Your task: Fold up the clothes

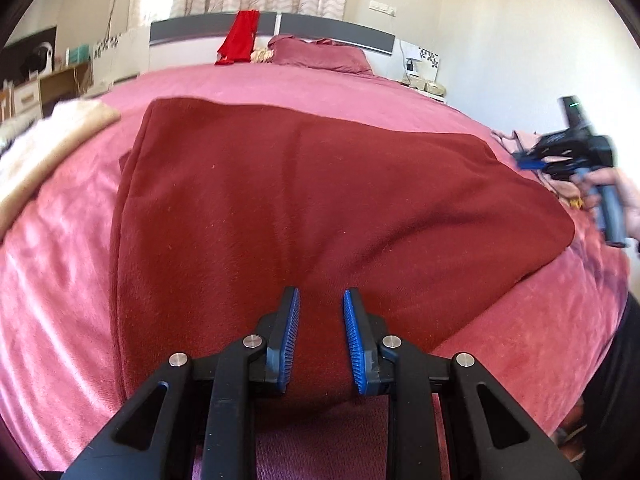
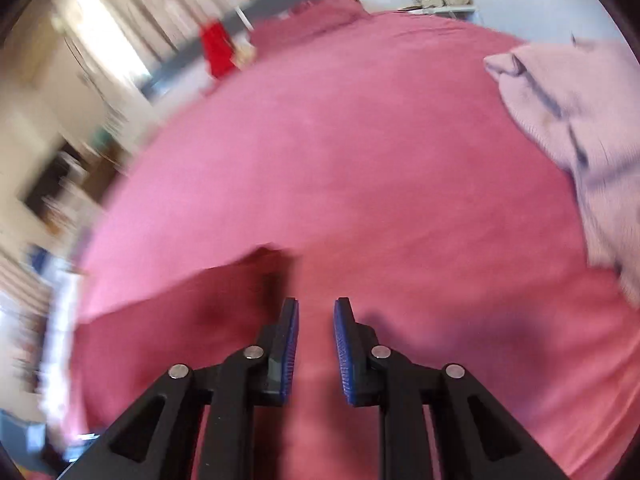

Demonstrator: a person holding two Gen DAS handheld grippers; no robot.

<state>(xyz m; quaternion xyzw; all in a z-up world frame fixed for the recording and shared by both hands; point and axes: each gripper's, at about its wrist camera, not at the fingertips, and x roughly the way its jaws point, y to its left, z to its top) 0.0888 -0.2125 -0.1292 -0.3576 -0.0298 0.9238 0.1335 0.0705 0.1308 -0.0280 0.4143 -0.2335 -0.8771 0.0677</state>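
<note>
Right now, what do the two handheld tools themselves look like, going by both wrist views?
Both match: the left tool and right tool have black angular linkage arms with triangular cutouts, round silver pivot pins, and two flat fingers faced with ribbed blue pads. Seen from the left view, the right tool is a black body with a blue tip, a small green light and a grey-blue handle.

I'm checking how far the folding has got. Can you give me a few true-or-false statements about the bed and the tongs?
1. The dark red garment lies flat on the pink bedspread. True.
2. The left tongs clamp a fold of it. False: their jaws stand apart with nothing between them.
3. The right tongs carry a pale pink garment. False: they are empty; the pale pink garment lies on the bed.
4. A bright red garment hangs over the headboard. True.
</note>
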